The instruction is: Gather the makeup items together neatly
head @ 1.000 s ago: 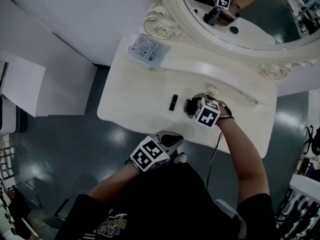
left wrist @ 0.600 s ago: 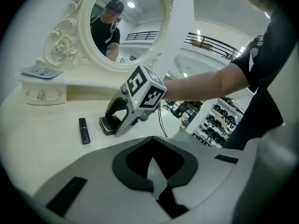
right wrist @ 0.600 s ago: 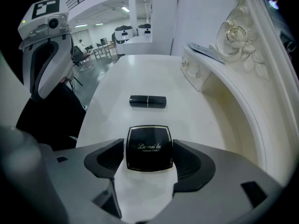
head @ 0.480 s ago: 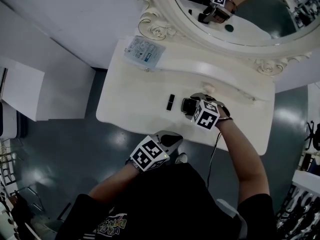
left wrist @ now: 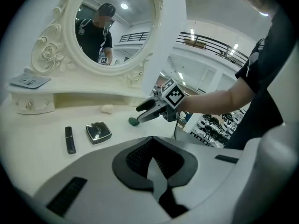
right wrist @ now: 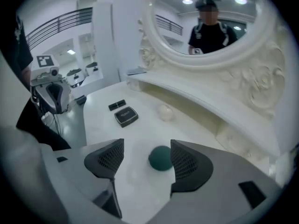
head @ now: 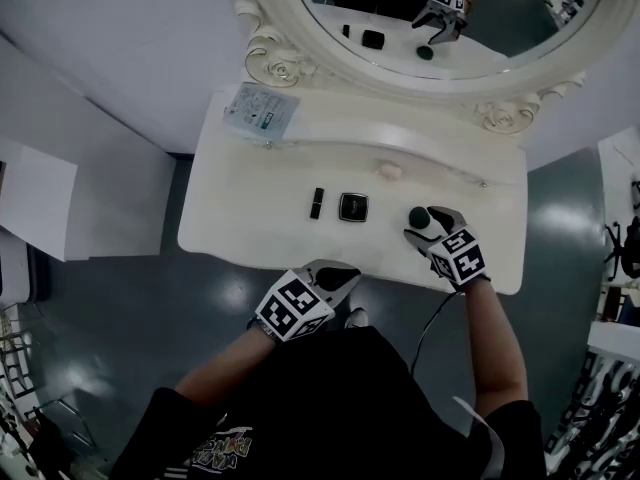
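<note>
A dark green makeup sponge (right wrist: 161, 157) lies on the white vanity top (head: 250, 228), between the spread jaws of my right gripper (right wrist: 147, 146) and close to its right pad; the pads do not press it. From the head view the right gripper (head: 424, 225) is at the table's right front, over the sponge (head: 419, 216). A black compact (head: 353, 206) and a black lipstick (head: 317, 203) lie side by side at the middle. A pale puff (head: 390, 170) rests under the shelf. My left gripper (head: 340, 273) hangs shut and empty off the front edge.
An oval mirror (head: 330, 43) in a carved white frame stands behind a raised shelf. On the shelf's left end lies a flat printed packet (head: 260, 111). The table's curved front edge (head: 300, 263) runs just past the left gripper. Grey floor lies below.
My right gripper has left the compact and moved right to the green sponge. The compact now lies free beside the lipstick. The left gripper has stayed put.
</note>
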